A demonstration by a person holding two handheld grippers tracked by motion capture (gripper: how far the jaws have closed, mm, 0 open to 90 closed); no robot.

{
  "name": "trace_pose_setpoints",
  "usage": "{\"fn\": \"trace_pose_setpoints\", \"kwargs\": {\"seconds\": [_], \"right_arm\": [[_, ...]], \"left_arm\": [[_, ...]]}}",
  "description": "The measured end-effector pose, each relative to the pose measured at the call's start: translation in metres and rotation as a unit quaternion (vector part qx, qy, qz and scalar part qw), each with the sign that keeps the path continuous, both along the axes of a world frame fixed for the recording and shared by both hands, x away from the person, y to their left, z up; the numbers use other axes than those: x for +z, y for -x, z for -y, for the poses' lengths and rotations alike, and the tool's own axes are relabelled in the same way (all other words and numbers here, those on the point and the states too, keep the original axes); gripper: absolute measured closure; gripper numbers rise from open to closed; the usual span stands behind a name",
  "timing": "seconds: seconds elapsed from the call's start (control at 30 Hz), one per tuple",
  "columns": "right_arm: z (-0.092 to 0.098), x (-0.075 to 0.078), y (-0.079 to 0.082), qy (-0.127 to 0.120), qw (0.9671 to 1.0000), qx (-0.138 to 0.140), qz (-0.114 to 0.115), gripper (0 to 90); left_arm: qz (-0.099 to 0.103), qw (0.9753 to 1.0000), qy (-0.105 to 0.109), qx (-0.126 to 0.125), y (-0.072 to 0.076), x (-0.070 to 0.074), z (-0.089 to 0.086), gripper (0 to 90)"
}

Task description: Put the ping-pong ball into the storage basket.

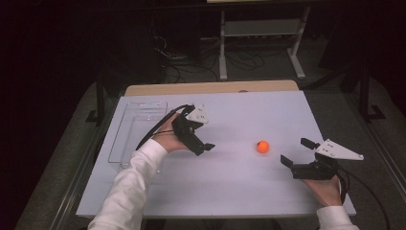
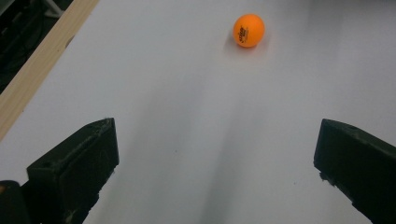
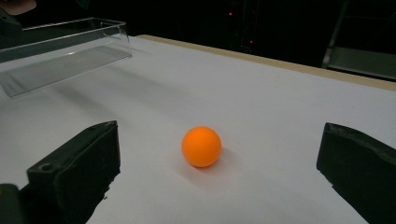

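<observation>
High view puts the ball [image 1: 262, 146] alone on the white surface [image 1: 230, 187], right of centre, touching nothing. It lies between the two grippers, nearer the right gripper [image 1: 296, 152], which sits low at the surface's right side and points left toward it. In the right gripper view the ball [image 3: 201, 146] rests ahead of the fingers [image 3: 79, 163] and roughly centred in their gap; the fingers are spread wide and hold nothing. The left gripper [image 1: 202, 147] hovers left of centre, aimed at the ball from the other side. In the left gripper view the ball [image 2: 249, 30] lies well ahead, and those fingers [image 2: 79, 161] are also wide apart and empty. A clear tray [image 1: 139, 132] lies at the left edge of the surface, well apart from the ball and just behind the left hand [image 1: 165, 139].

The main risk, as I judge it, is the ball itself: it is light and round, so one finger touching first would likely send it rolling across the smooth surface, perhaps off an edge. Closing off-centre could squeeze it out forward. Both grippers closing in together could also collide.
</observation>
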State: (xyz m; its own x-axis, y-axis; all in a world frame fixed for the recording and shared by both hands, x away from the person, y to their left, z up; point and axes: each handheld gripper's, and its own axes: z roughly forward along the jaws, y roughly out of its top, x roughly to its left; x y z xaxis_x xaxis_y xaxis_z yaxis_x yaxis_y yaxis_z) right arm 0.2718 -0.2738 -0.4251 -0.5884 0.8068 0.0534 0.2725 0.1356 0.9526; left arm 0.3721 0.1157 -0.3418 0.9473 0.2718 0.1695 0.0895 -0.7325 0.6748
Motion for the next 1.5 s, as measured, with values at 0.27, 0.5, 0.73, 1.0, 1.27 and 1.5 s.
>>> {"fn": "trace_pose_setpoints", "kwargs": {"seconds": [0.27, 0.5, 0.73, 1.0, 1.27, 1.5], "right_arm": [[-0.001, -0.001, -0.001, 0.005, 1.0000, 0.003, 0.000, 0.0], [-0.001, -0.001, 0.000, 0.004, 1.0000, 0.003, -0.002, 0.0], [-0.001, -0.001, 0.000, 0.005, 1.0000, 0.003, -0.003, 0.0], [-0.001, -0.002, -0.001, 0.005, 1.0000, 0.004, -0.002, 0.0], [-0.001, -0.002, 0.000, 0.006, 1.0000, 0.004, -0.003, 0.0], [-0.001, -0.002, 0.000, 0.005, 1.0000, 0.005, -0.005, 0.0]], "left_arm": [[-0.006, 0.9999, -0.013, -0.007, -0.007, -0.005, 0.011, 0.0], [-0.008, 0.9996, -0.020, -0.020, -0.010, -0.007, 0.025, 0.0], [-0.010, 0.9989, -0.032, -0.034, -0.013, -0.012, 0.038, 0.0], [-0.010, 0.9984, -0.034, -0.044, -0.014, -0.012, 0.050, 0.0], [-0.008, 0.9978, -0.039, -0.053, -0.016, -0.011, 0.059, 0.0], [-0.008, 0.9974, -0.039, -0.060, -0.017, -0.012, 0.069, 0.0]]}}
